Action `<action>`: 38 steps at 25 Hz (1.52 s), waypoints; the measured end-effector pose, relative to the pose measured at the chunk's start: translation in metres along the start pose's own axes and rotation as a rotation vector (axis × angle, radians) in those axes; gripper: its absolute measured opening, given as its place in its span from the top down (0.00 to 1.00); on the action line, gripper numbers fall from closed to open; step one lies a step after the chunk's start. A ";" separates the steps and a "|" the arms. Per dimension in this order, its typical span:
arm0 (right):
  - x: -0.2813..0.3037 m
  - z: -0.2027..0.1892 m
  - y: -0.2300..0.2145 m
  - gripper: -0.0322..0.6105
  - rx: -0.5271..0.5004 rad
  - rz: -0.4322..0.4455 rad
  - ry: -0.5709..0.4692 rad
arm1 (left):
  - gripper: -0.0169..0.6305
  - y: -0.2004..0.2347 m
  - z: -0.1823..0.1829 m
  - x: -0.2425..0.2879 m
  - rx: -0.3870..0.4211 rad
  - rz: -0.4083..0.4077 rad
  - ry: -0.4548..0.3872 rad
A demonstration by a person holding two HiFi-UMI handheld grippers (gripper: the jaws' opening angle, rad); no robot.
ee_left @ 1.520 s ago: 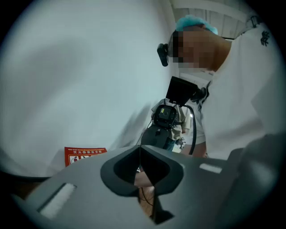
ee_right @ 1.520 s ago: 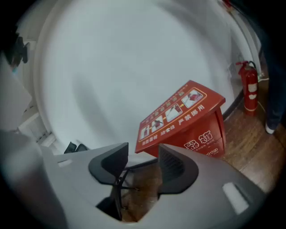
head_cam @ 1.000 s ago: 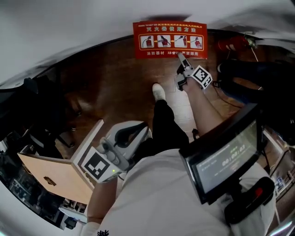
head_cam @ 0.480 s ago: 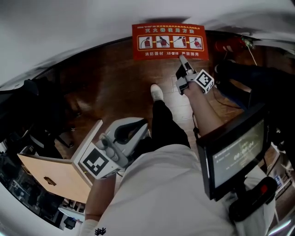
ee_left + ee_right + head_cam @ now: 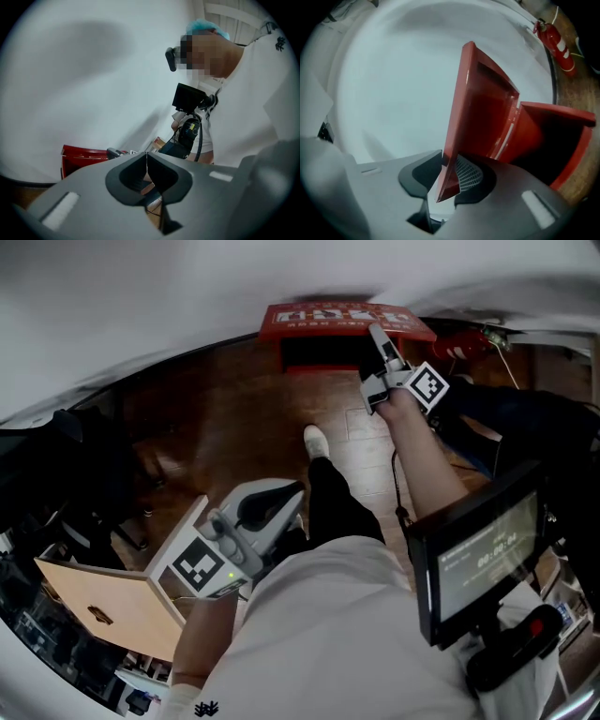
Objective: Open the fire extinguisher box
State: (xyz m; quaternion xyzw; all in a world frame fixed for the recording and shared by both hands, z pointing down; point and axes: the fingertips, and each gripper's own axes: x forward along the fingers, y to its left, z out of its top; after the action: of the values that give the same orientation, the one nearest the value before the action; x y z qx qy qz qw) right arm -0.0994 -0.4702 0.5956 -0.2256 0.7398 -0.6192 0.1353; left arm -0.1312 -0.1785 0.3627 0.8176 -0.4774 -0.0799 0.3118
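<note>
Plain white wall (image 5: 141,306) meeting glossy dark-brown wood floor (image 5: 225,413), with dim, shadowy clutter (image 5: 56,460) along the left edge.

Red box lid (image 5: 483,112), red extinguisher (image 5: 555,40), grey right gripper (image 5: 449,180), brown wooden floor (image 5: 234,399)

The left gripper (image 5: 146,164) fills the lower part of the view, its grey jaws pressed together along a thin seam with nothing between them. Up and to the left of it, a red fire extinguisher box (image 5: 84,157) sits low against a white wall (image 5: 70,70). A small dark object (image 5: 115,152) meets the box's right end; what it is cannot be told. Further right of the box stands a person in a white shirt (image 5: 248,93), with a black screen (image 5: 187,98) at chest height. Brown floor (image 5: 18,196) shows below the box.
</note>
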 end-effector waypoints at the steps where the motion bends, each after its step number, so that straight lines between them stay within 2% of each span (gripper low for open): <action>1: 0.011 0.008 0.005 0.81 -0.010 0.012 -0.007 | 0.97 0.003 0.000 0.000 0.001 0.005 -0.002; 4: 0.044 0.026 0.014 0.79 -0.022 0.048 -0.027 | 0.97 0.008 -0.003 -0.002 -0.001 0.021 -0.004; 9: 0.079 0.047 0.017 0.79 -0.027 0.045 -0.053 | 0.97 0.014 -0.002 -0.007 -0.004 0.051 -0.014; 16: 0.098 0.067 0.019 0.77 -0.044 0.041 -0.083 | 0.97 0.012 -0.001 -0.015 -0.011 0.086 -0.026; 19: 0.095 0.064 0.026 0.78 -0.064 0.072 -0.092 | 0.97 0.009 -0.001 -0.021 -0.009 0.090 -0.028; 22: 0.089 0.061 0.031 0.64 -0.068 0.089 -0.102 | 0.97 0.005 0.000 -0.028 -0.006 0.086 -0.030; 25: 0.084 0.056 0.031 0.61 -0.050 0.086 -0.097 | 0.97 0.005 -0.001 -0.031 -0.001 0.084 -0.029; 28: 0.044 0.030 0.037 0.61 -0.069 0.089 -0.057 | 0.97 -0.013 -0.009 -0.039 0.021 0.072 -0.035; 31: -0.009 -0.004 0.051 0.61 -0.153 0.086 -0.006 | 0.97 -0.031 -0.016 -0.054 0.064 0.044 -0.046; 35: -0.071 -0.056 0.096 0.63 -0.298 0.123 0.056 | 0.97 -0.051 -0.025 -0.081 0.147 -0.015 -0.084; 38: -0.125 -0.114 0.146 0.64 -0.395 0.175 0.108 | 0.97 -0.093 -0.035 -0.119 0.226 -0.046 -0.110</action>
State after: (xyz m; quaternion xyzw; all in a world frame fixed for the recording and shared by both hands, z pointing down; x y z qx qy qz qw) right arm -0.0709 -0.2911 0.4651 -0.1492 0.8698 -0.4591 0.1020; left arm -0.1120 -0.0318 0.3158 0.8526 -0.4809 -0.0775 0.1891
